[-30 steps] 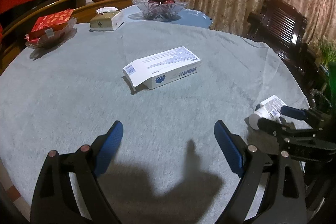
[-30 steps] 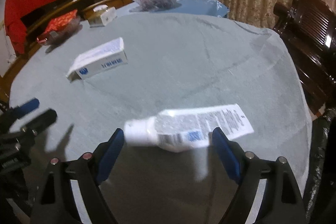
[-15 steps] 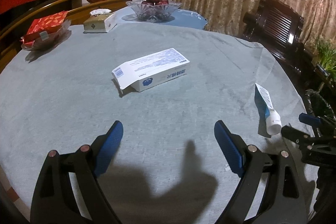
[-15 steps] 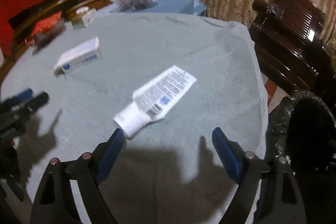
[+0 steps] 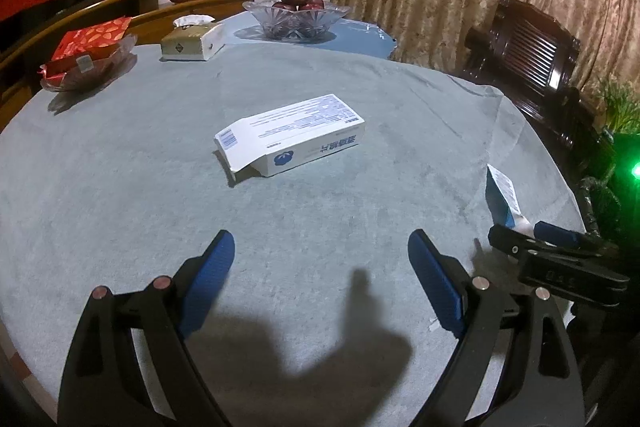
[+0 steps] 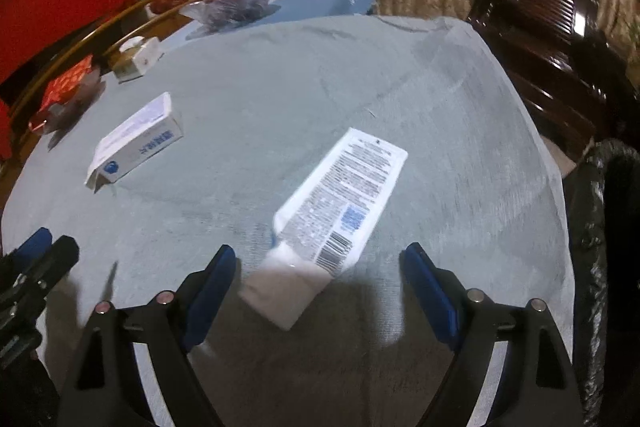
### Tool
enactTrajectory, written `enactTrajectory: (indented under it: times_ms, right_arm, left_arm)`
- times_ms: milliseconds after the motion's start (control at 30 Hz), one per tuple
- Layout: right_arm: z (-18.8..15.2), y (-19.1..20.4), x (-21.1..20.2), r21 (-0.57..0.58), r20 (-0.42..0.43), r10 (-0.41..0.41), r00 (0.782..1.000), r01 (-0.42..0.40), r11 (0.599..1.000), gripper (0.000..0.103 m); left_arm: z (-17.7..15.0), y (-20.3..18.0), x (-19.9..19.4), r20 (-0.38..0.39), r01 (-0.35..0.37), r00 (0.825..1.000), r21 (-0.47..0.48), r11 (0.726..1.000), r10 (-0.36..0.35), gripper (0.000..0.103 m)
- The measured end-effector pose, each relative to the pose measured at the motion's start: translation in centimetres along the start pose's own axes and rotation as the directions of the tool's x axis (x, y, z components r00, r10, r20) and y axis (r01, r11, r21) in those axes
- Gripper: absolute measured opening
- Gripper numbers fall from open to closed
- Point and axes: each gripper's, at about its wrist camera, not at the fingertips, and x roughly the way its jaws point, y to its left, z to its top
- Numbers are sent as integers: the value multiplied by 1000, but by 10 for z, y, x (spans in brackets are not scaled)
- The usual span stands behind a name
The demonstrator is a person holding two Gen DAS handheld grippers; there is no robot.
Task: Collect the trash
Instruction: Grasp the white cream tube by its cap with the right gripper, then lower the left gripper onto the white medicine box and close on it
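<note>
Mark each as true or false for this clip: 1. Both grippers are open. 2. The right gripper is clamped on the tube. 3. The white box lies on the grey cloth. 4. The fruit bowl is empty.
1. True: the left gripper and the right gripper both stand open.
2. False: the tube lies on the cloth, its cap between the open jaws.
3. True: the white box rests on the grey cloth.
4. False: the fruit bowl holds dark red fruit.
</note>
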Motion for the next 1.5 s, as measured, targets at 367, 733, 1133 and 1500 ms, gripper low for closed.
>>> enactTrajectory:
  times_ms: [367,733,1133,1500]
  right_arm:
    - [-7,-15,-16,-140,-29,86,996,-89,986,40]
    - [-8,-28,-22,-1,-25,139,990,-139,990,51]
    - [-10,-22,-21,-46,10,92,996,-91,995,30]
    - [13,-18,-1,-62,21,72,997,-70,996,30]
  left_arm:
    - [2,-6,1,-2,5,1000,21,1000,-5,86]
    - [3,-18,1,-6,16,1000,46,999,-15,86]
    - [4,-11,3,2,-6,1000,41,999,6,86]
    - [49,26,39,36,-71,997,4,997,71,86]
